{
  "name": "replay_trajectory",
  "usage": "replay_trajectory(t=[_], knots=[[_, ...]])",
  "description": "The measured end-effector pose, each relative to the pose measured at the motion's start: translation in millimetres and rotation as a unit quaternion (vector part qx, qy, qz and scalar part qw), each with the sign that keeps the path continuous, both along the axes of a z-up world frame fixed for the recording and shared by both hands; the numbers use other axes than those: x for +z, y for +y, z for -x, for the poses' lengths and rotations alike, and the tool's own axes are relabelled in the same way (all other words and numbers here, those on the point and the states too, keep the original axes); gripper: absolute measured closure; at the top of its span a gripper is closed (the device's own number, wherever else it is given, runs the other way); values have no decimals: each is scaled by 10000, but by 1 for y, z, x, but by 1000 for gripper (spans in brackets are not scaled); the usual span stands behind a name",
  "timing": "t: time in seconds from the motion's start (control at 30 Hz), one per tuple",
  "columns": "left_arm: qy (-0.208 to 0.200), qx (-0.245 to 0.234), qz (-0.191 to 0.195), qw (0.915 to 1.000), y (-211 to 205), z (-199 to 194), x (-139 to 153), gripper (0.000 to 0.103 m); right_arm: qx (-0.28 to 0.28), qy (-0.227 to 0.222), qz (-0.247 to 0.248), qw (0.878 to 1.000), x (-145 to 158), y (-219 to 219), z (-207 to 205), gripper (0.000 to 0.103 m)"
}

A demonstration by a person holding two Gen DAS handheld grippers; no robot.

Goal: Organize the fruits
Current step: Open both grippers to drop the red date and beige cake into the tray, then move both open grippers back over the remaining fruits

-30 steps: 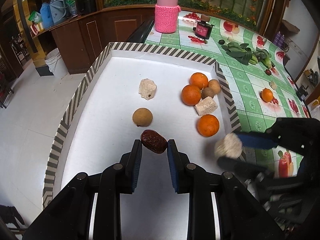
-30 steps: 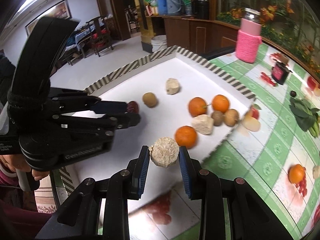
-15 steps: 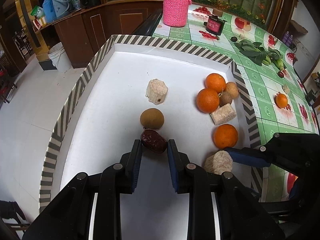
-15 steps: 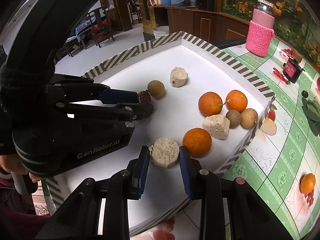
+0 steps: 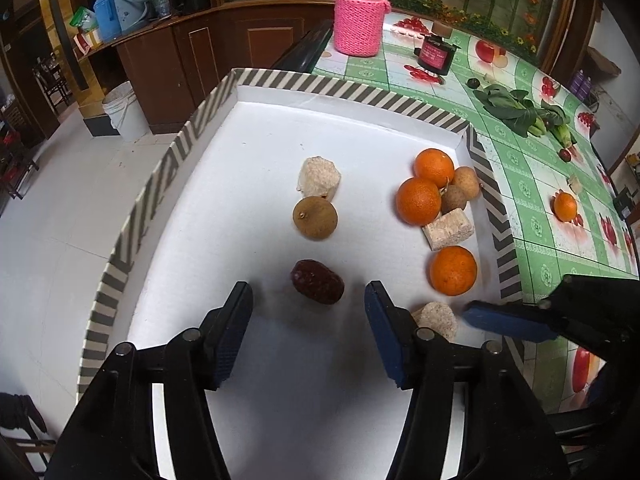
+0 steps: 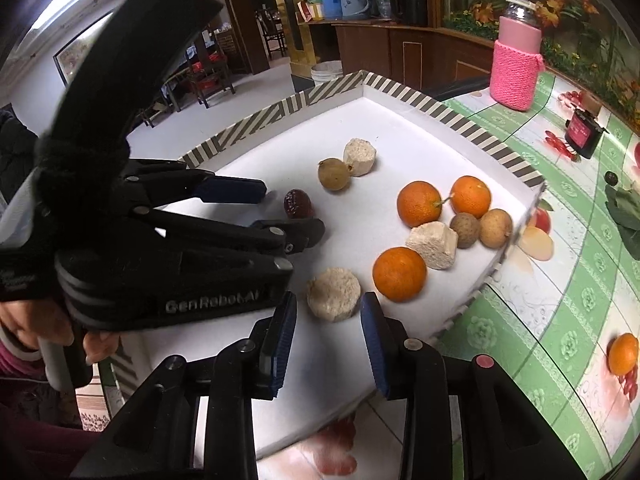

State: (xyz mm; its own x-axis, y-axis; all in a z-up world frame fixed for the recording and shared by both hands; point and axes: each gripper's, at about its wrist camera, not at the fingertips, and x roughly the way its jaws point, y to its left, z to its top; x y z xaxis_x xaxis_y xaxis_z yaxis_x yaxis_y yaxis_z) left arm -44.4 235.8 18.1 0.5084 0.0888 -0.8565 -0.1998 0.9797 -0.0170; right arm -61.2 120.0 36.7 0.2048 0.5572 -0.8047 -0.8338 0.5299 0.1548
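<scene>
A white tray with a striped rim [image 5: 360, 94] holds the fruit. My left gripper [image 5: 308, 312] is open; the dark red date [image 5: 317, 282] lies on the tray between and just ahead of its fingertips, touching neither. My right gripper [image 6: 328, 322] is open; the round beige cake [image 6: 334, 294] rests on the tray between its fingertips. That cake also shows in the left wrist view [image 5: 436, 320]. Three oranges [image 5: 418, 201], a brown round fruit [image 5: 315, 218], and two other beige blocks [image 5: 319, 178] lie further in.
Two small brown fruits [image 5: 460, 190] sit by the tray's right rim. A green fruit-print tablecloth [image 5: 532, 184] carries a lone orange [image 5: 565, 207], leafy greens [image 5: 520, 112], a pink knitted jar [image 5: 359, 14] and a small dark jar [image 5: 434, 54]. The left gripper's body [image 6: 160, 240] is close to my right gripper.
Both grippers opened. The date left my left jaws and now lies on the tray. The beige cake left my right jaws and now rests on the tray by the near orange.
</scene>
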Motion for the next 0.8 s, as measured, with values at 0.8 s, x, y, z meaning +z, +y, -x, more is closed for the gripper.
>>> replay_trajectory(t=[0.8], knots=[[-312, -105, -48, 9994, -26, 5, 21, 33, -569, -67, -262, 9980, 19, -54, -10, 53]])
